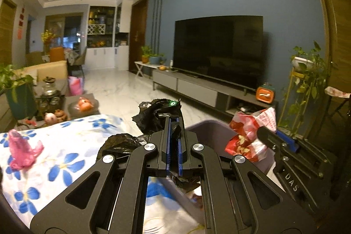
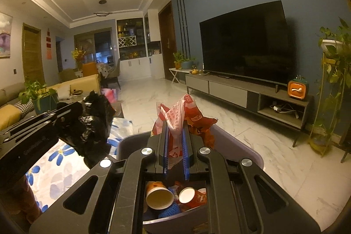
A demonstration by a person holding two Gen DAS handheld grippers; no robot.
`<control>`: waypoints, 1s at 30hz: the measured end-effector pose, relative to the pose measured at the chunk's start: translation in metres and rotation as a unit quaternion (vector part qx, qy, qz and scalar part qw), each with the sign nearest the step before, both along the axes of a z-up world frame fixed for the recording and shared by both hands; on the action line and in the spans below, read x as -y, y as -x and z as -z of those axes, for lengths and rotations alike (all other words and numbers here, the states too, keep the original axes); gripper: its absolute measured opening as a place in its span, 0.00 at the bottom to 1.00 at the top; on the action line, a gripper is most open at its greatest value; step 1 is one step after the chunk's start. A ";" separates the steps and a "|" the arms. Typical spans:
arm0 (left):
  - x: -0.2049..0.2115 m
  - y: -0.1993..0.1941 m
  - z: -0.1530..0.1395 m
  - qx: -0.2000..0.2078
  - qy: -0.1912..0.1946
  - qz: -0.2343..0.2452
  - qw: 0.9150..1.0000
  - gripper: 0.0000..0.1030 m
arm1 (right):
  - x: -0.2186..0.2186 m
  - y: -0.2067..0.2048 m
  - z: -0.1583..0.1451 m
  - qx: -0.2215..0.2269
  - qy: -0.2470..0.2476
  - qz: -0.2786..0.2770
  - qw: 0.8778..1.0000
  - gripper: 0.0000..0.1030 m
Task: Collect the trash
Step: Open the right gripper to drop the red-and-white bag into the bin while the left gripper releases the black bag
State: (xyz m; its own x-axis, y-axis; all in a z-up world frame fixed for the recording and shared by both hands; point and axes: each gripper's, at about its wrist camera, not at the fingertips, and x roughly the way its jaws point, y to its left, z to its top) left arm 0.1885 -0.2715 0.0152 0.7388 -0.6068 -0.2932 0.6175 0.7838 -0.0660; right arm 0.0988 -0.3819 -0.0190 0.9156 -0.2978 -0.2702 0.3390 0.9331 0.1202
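Note:
My left gripper is shut on a crumpled black plastic bag, held beside the rim of a purple trash bin. My right gripper is shut on a red and white plastic bag, held above the same bin. The bin holds paper cups and other wrappers. The black bag and left gripper show at the left of the right wrist view. The red bag also shows in the left wrist view. A pink bag lies on the flowered cloth.
A table with a blue-flower cloth is on the left. A coffee table with jars and a fruit plate stands behind it. A TV and low cabinet line the right wall. A plant stand is at the far right.

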 end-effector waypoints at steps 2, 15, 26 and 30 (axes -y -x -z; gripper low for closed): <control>0.006 -0.003 0.002 -0.003 0.001 0.009 1.000 0.04 | 0.004 0.000 0.002 -0.001 -0.001 0.004 1.000 0.11; 0.026 -0.014 0.015 -0.013 -0.004 0.030 0.999 0.04 | 0.003 -0.007 0.004 -0.007 -0.005 0.006 1.000 0.12; 0.033 -0.019 0.024 -0.025 -0.006 0.036 0.999 0.04 | 0.002 -0.008 0.005 -0.008 -0.010 0.005 1.000 0.14; 0.035 -0.021 0.025 -0.026 -0.007 0.037 0.999 0.04 | 0.003 -0.009 0.005 -0.007 -0.011 0.004 1.000 0.14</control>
